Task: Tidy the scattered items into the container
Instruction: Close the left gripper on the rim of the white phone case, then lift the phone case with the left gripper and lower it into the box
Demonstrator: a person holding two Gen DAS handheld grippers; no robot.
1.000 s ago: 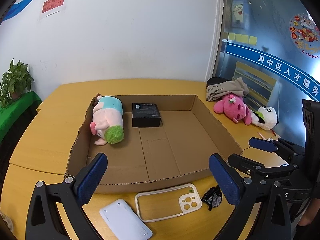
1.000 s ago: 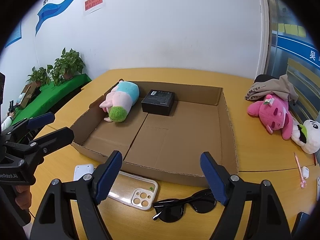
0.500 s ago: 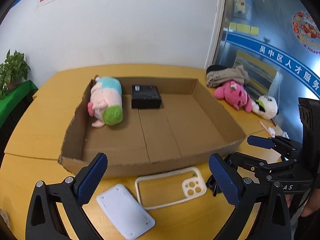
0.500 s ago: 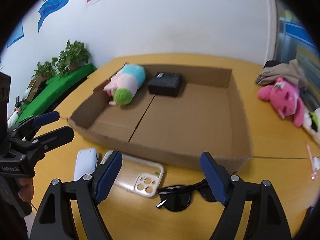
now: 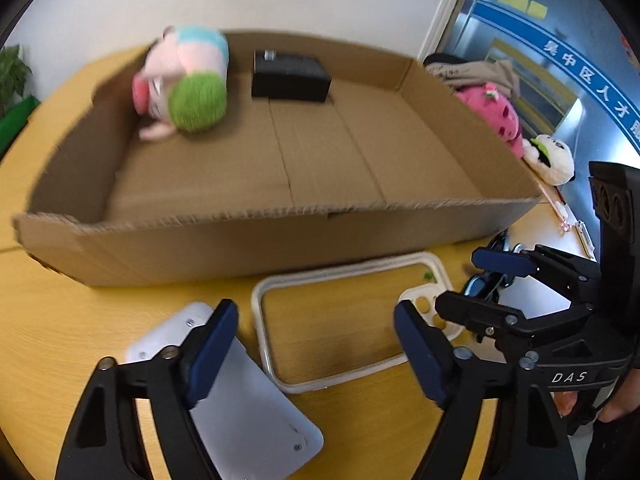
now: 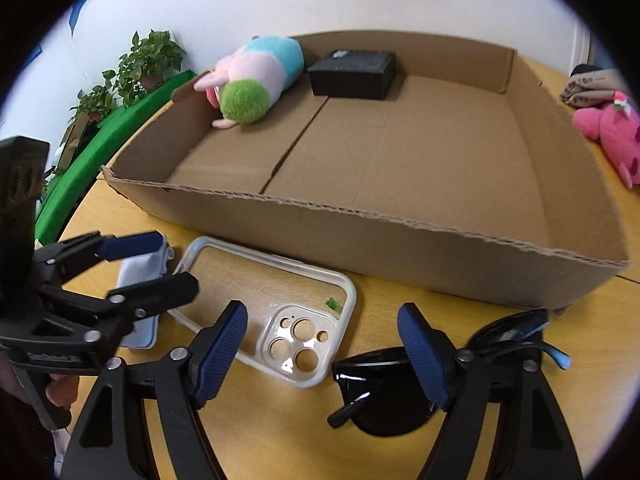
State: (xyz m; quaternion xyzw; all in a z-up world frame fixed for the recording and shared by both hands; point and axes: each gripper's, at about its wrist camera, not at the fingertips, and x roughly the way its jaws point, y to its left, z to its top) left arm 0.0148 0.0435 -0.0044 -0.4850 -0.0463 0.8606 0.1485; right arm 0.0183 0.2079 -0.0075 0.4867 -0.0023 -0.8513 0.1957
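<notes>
Both my claws have dropped low toward the bench since a second ago. My left claw, spread and empty, now hangs over the phone case at lower centre; my right claw, also spread, nears the sunglasses. The box sits just behind, so pickup looks next.

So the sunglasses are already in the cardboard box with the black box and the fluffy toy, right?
Not quite. The sunglasses are not in the cardboard box; they lie on the table in front of it, beside the clear phone case, as the right wrist view shows. The black box and the fluffy toy are inside it.
</notes>
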